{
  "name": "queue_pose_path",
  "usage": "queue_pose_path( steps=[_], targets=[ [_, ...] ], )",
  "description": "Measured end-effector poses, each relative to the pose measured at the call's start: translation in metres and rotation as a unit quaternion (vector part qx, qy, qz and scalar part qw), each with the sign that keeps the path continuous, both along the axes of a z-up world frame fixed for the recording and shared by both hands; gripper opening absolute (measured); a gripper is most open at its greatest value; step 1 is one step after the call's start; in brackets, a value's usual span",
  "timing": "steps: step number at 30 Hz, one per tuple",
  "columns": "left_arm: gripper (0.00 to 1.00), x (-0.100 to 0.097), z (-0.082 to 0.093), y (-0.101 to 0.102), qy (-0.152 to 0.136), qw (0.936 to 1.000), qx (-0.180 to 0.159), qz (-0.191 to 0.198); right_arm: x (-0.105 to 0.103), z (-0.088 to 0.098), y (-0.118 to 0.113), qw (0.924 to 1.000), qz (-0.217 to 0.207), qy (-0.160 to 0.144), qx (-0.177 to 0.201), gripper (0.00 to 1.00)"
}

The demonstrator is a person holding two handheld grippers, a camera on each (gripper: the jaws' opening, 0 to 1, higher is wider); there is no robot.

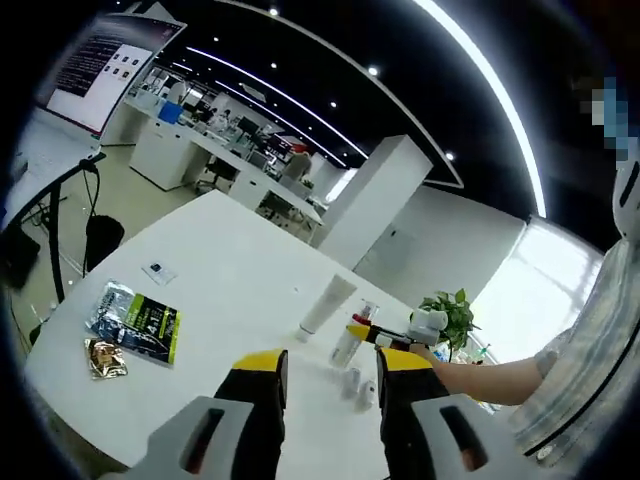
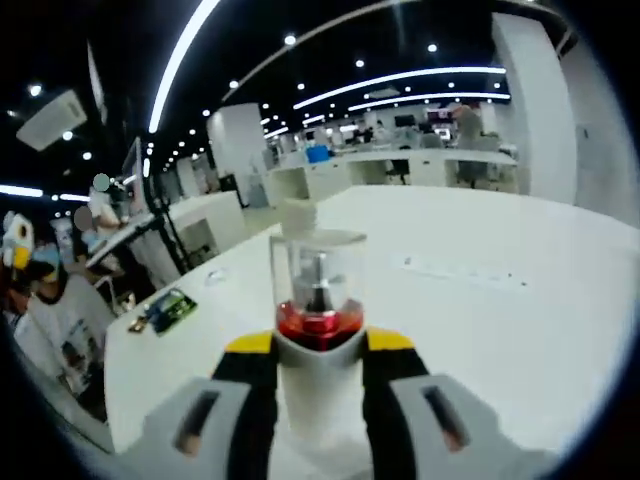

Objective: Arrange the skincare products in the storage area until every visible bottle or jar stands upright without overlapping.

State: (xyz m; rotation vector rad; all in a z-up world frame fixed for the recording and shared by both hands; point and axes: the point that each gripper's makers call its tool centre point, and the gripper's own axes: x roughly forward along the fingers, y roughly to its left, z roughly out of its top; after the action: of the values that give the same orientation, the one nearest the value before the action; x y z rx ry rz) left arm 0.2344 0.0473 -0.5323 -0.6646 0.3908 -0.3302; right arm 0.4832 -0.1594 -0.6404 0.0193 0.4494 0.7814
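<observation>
1. Presently, in the right gripper view, the right tool [image 2: 318, 352] is clamped on a white pump bottle [image 2: 318, 330] at lower centre of the frame; the yellow-tipped jaws press both sides of its body.
2. That bottle stands upright between the jaws, showing a red collar and a clear cap over the pump.
3. Beyond it, the white counter [image 2: 500, 290] spreads across the middle and right of the frame; a green-and-black packet [image 2: 170, 308] lies on it at centre left.
4. A person in a white shirt [image 2: 55, 320] sits at the left edge of the same view.
5. In the left gripper view, the left tool [image 1: 332, 372] rises from the bottom centre with its jaws set wide apart and nothing between them.
6. Just above the right jaw in that frame, the right tool [image 1: 395, 336] holds the same pump bottle [image 1: 350, 340] upright on the counter [image 1: 220, 260]; a forearm [image 1: 490, 378] extends from it toward the right edge.
7. A white tube [image 1: 325, 305] lies flat on the counter just left of and above the bottle.
8. Small white jars [image 1: 358, 385] stand between the jaws' tips, low in the frame; their number cannot be told.
9. A green-and-black packet [image 1: 135, 320] and a gold foil packet [image 1: 103, 358] lie at lower left, well apart from the bottles.
10. A potted plant [image 1: 452, 312] stands at centre right, beyond the held bottle.
</observation>
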Motion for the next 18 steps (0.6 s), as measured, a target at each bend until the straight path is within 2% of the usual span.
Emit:
queue_pose_path(
  steps=[3,8,13,15,18],
  targets=[
    [0.36,-0.005,0.002,0.003,-0.002,0.9999,-0.002,0.011,-0.001,-0.002,0.006,0.9995,0.016,-0.025,-0.013,0.29],
    [0.36,-0.014,-0.005,0.007,0.014,0.9997,0.001,0.019,0.0,-0.013,0.012,0.9994,0.024,-0.023,-0.008,0.29],
    [0.37,-0.016,-0.002,0.011,0.012,0.9995,0.008,0.029,0.002,-0.015,0.018,0.9988,0.031,-0.037,-0.011,0.29],
    [0.37,-0.016,-0.003,0.011,0.014,0.9994,0.011,0.03,0.005,-0.012,0.02,0.9983,0.034,-0.047,-0.009,0.29],
    [0.36,-0.017,-0.005,0.01,0.016,0.9994,0.013,0.028,0.008,-0.011,0.022,0.9957,0.041,-0.079,-0.024,0.29]
  ],
)
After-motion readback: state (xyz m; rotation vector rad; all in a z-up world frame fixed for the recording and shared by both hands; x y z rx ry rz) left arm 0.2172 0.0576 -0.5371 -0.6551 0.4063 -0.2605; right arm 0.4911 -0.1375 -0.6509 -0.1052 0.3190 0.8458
